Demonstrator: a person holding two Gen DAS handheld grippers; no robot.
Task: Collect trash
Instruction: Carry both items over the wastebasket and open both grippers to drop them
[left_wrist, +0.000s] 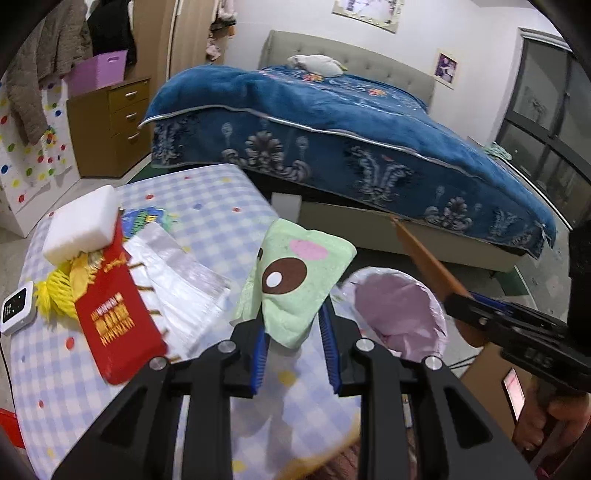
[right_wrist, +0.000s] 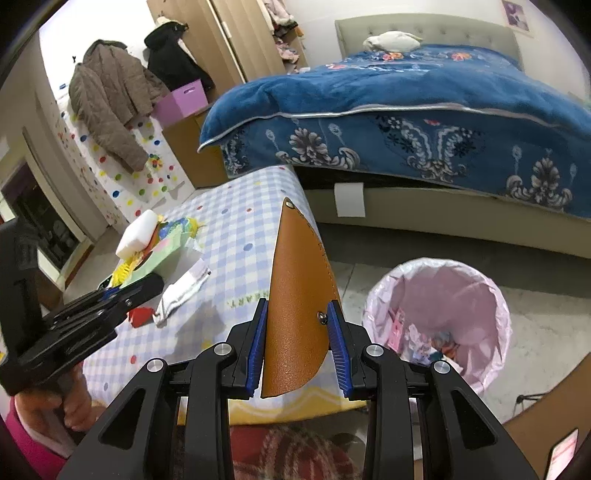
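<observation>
In the left wrist view my left gripper (left_wrist: 293, 317) is shut on a pale green cloth (left_wrist: 295, 273) with a brown oval and a pink patch, held up above the checked table (left_wrist: 221, 206). My right gripper (right_wrist: 297, 310) is shut on a tan leather pouch (right_wrist: 299, 280) that stands upright between the blue pads. Right of the table, on the floor, stands a bin with a pink liner (right_wrist: 480, 295), with some wrappers at its bottom. The same bin (left_wrist: 391, 306) lies just right of the green cloth, with the right gripper (left_wrist: 480, 310) and tan pouch (left_wrist: 428, 266) beyond it.
A red envelope (left_wrist: 118, 321), a clear plastic bag (left_wrist: 181, 288), a white foam block (left_wrist: 81, 229), yellow mesh (left_wrist: 51, 295) and a small white device (left_wrist: 16, 310) lie on the table. A bed with a blue blanket (left_wrist: 332, 122) stands behind. A person's hand (right_wrist: 74, 406) grips the left handle.
</observation>
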